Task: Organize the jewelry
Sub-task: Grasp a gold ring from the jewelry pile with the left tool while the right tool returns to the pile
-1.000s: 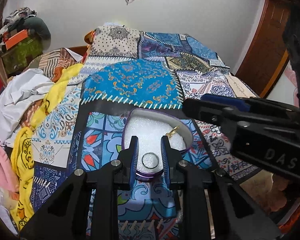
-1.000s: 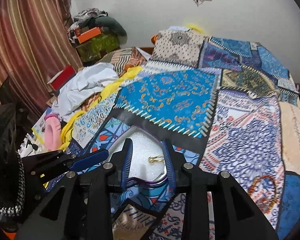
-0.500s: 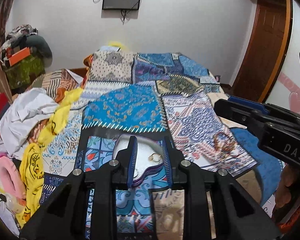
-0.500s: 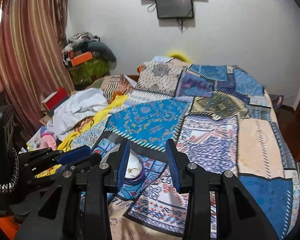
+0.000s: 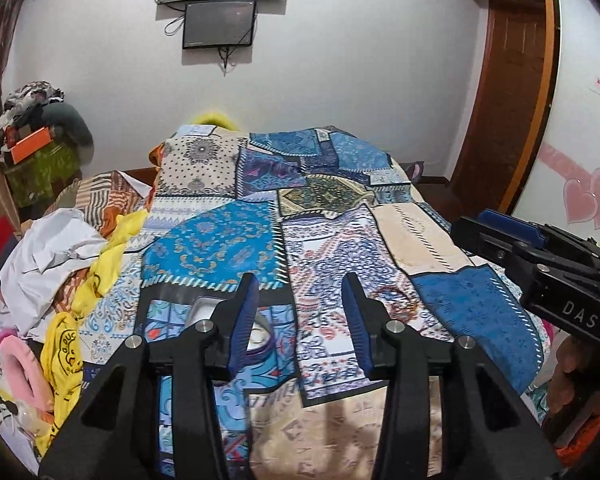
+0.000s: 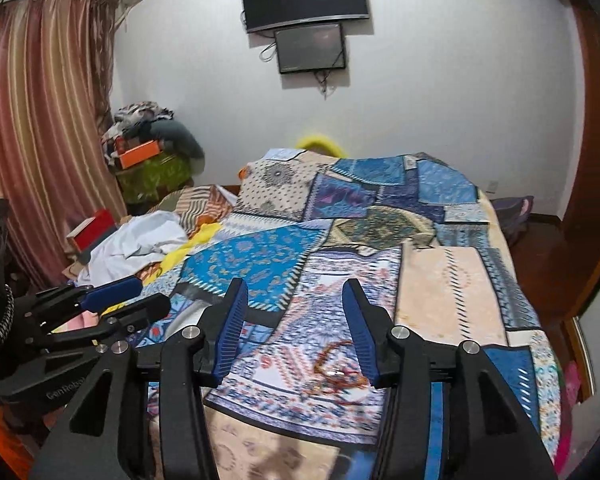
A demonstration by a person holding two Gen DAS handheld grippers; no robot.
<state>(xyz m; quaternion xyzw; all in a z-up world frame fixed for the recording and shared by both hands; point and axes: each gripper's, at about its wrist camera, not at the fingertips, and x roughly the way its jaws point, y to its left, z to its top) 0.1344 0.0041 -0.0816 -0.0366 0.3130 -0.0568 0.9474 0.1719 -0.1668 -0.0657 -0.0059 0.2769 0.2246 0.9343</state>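
Observation:
A purple heart-shaped jewelry box [image 5: 260, 340] with white foam lies on the patchwork bedspread [image 5: 220, 236], mostly hidden behind my left gripper's left finger; a ring shows inside it. In the right wrist view only a sliver of the box [image 6: 188, 312] shows. A brown beaded bracelet [image 6: 340, 372] lies on the bedspread between my right gripper's fingers; it also shows in the left wrist view [image 5: 396, 300]. My left gripper [image 5: 300, 324] is open and empty, held above the bed. My right gripper [image 6: 296, 332] is open and empty, above the bracelet.
A pile of white and yellow clothes [image 5: 60, 256] lies at the bed's left side. Boxes and bags [image 6: 148, 160] are stacked in the far left corner by the curtain [image 6: 40, 140]. A wooden door [image 5: 508, 100] stands at the right.
Both grippers have pulled back and up from the jewelry box and opened wide. The view now takes in the whole bed, and the right gripper hangs over the bracelet.

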